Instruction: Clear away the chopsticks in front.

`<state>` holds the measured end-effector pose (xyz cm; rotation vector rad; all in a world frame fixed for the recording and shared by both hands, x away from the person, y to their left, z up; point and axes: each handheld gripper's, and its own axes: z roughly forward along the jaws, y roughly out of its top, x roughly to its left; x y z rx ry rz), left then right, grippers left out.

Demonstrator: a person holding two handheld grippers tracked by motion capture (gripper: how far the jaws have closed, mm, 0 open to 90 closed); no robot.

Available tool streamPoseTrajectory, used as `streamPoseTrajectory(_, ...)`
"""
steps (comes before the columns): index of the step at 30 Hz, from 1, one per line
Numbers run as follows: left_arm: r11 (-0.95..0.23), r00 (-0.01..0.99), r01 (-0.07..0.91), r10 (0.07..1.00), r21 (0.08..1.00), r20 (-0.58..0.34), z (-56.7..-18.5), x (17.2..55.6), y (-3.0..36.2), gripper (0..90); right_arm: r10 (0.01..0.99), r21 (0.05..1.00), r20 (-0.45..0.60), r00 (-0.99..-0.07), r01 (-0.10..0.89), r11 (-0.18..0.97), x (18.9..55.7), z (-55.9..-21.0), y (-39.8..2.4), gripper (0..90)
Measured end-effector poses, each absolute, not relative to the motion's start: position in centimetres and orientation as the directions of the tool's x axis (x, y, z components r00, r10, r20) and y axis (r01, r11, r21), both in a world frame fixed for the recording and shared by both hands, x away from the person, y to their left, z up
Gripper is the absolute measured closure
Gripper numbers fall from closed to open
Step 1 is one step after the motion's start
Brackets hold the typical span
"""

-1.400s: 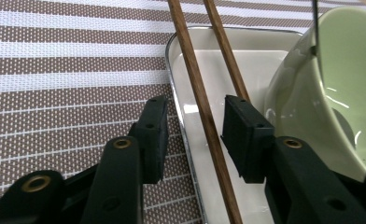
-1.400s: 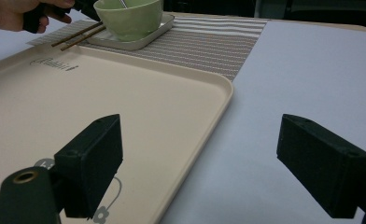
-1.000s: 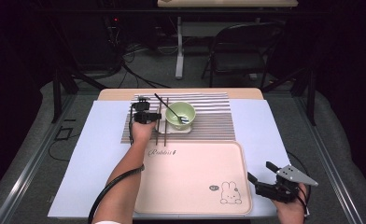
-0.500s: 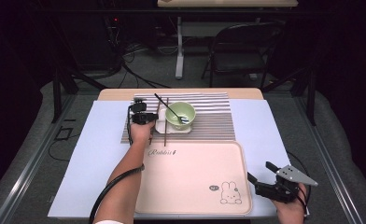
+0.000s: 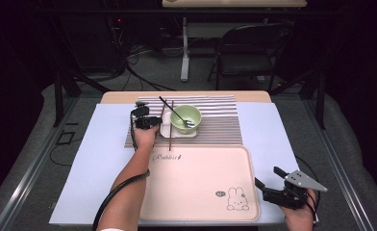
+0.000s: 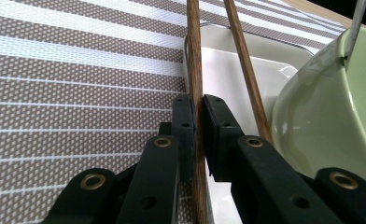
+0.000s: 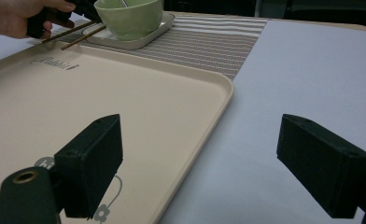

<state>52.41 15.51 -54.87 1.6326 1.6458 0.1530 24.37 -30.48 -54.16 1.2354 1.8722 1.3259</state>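
My left gripper (image 5: 145,120) lies on the striped placemat (image 5: 220,125), just left of a green bowl (image 5: 186,118) that stands on a small white plate (image 6: 232,74). Its jaws have just been closing, and the left gripper (image 6: 197,119) is shut on a brown chopstick (image 6: 194,56). A second chopstick (image 6: 246,70) lies loose beside it, against the plate. A spoon (image 5: 177,115) rests in the bowl. My right gripper (image 5: 268,176) hovers open near the front right corner of the beige tray (image 5: 201,187). Nothing is between the right gripper (image 7: 209,163) jaws.
The beige tray (image 7: 125,107) has a rabbit print and takes up the near middle of the pale blue table cover (image 5: 95,159). A folding chair (image 5: 244,53), table legs and cables stand beyond the far edge.
The left hand has shifted slightly by the bowl. The right hand and its gripper have kept still.
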Motion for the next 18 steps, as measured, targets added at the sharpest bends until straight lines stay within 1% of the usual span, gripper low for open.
streamPoseTrajectory(5, 0.172, 0.150, 0.781, 0.881, 0.601, -0.448, -54.6, 51.8, 15.9, 83.5, 0.892, 0.923, 0.080, -0.444, 0.371, 0.102, 24.4, -54.2, -30.4, 13.9)
streamPoseTrajectory(9, 0.199, 0.145, 0.771, 0.870, 0.605, -0.472, -54.4, 50.8, 16.5, 83.5, 0.890, 0.922, 0.083, -0.448, 0.373, 0.102, 24.6, -54.1, -30.2, 13.9)
streamPoseTrajectory(14, 0.246, 0.128, 0.762, 0.850, 0.599, -0.512, -54.3, 49.1, 17.6, 83.5, 0.886, 0.922, 0.080, -0.457, 0.372, 0.108, 24.8, -54.2, -30.0, 13.9)
streamPoseTrajectory(18, 0.258, 0.128, 0.757, 0.842, 0.601, -0.524, -53.9, 47.7, 18.3, 83.5, 0.883, 0.922, 0.084, -0.462, 0.372, 0.107, 25.1, -54.2, -29.8, 13.9)
